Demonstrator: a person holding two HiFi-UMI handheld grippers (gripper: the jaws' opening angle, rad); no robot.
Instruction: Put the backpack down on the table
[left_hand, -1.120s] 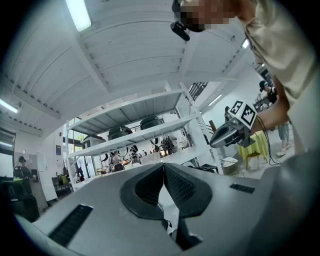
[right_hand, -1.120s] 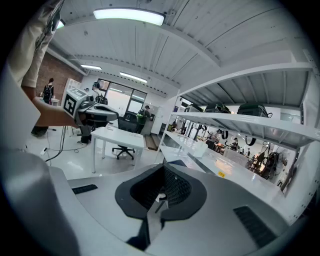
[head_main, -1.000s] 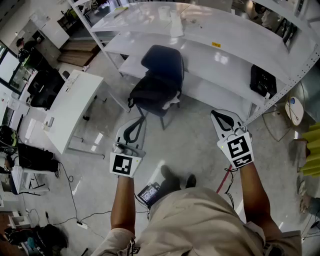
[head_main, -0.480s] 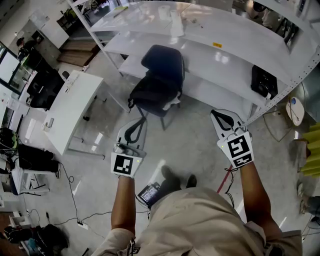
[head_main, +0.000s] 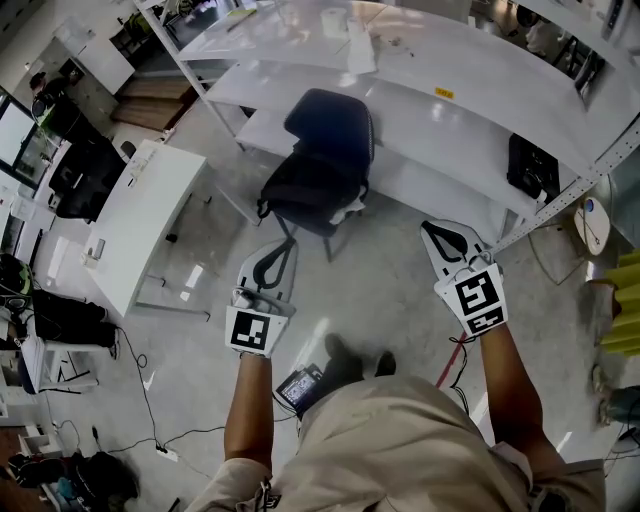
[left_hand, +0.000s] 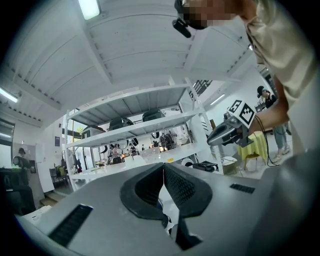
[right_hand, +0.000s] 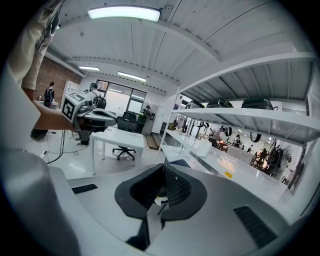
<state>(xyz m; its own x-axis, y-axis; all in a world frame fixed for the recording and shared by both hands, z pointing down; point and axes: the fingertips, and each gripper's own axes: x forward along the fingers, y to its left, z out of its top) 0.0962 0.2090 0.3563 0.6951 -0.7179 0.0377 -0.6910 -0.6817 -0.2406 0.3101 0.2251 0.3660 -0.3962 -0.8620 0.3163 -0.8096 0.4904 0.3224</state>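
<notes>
Backpack in dark fabric sits slumped on the seat of a dark chair, well apart from both tools, as a person stands on the concrete floor facing it. The left gripper and the right gripper are held out side by side toward the chair, each with its jaws pressed together and nothing between them, as both gripper views confirm. A white table stands to the left of the chair and long white shelving runs behind it; which surface is meant to take the pack cannot be told from here. The bag looks soft and saggy, likely to fold and swing once lifted, and its weight cannot be judged, though its rounded bulk suggests something inside. A strap loops out at its left edge and seems the readiest place to pinch; a second hold on the top of the pack would probably keep it from tipping. The jaws would have to open first.
</notes>
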